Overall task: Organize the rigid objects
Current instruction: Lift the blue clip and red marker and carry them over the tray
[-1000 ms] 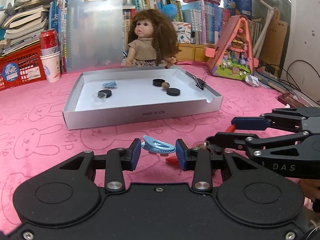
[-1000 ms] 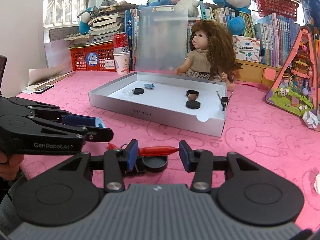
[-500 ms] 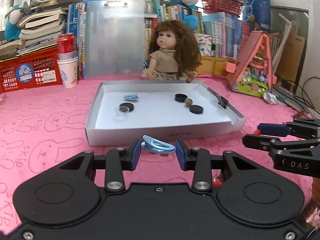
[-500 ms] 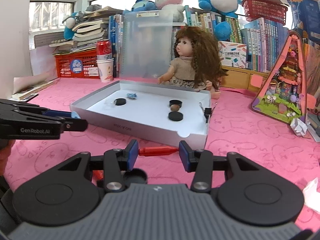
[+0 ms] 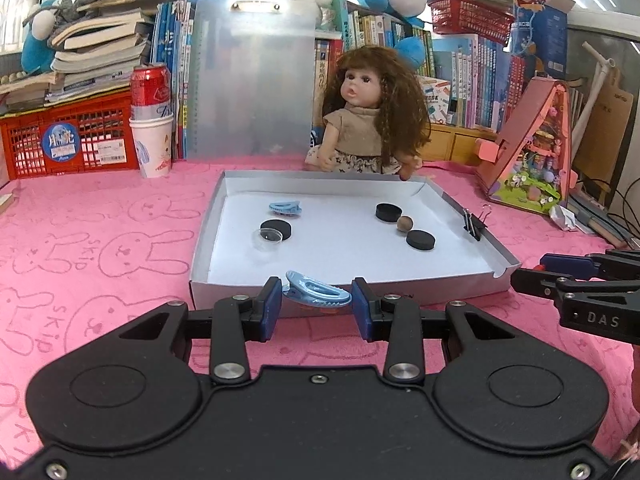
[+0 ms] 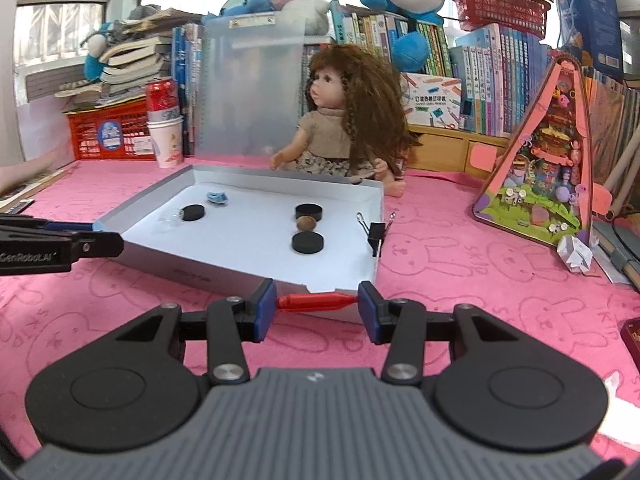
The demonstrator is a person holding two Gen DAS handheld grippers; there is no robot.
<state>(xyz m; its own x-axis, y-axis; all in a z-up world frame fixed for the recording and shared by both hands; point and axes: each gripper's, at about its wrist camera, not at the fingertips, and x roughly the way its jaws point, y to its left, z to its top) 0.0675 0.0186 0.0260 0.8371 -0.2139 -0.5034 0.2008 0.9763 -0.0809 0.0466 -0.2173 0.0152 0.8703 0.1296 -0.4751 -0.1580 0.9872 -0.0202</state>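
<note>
Both hand-held grippers have been carried closer to the box (image 5: 340, 300) since the earlier frames. The left hand-held gripper (image 5: 316, 304) is clamped on a blue clip (image 5: 316, 290); the right hand-held gripper (image 6: 317, 307) is clamped on a red peg (image 6: 316, 302). Both are held at the box's near wall. Step judged: transport. Next: lift over the wall, then release inside.

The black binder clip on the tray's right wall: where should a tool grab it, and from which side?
Grip the binder clip by its black body, across the two flat faces, coming from above. It straddles the tray wall upright with its wire handles raised, so only the part above the rim is free. It will probably need pulling straight up off the wall.
</note>
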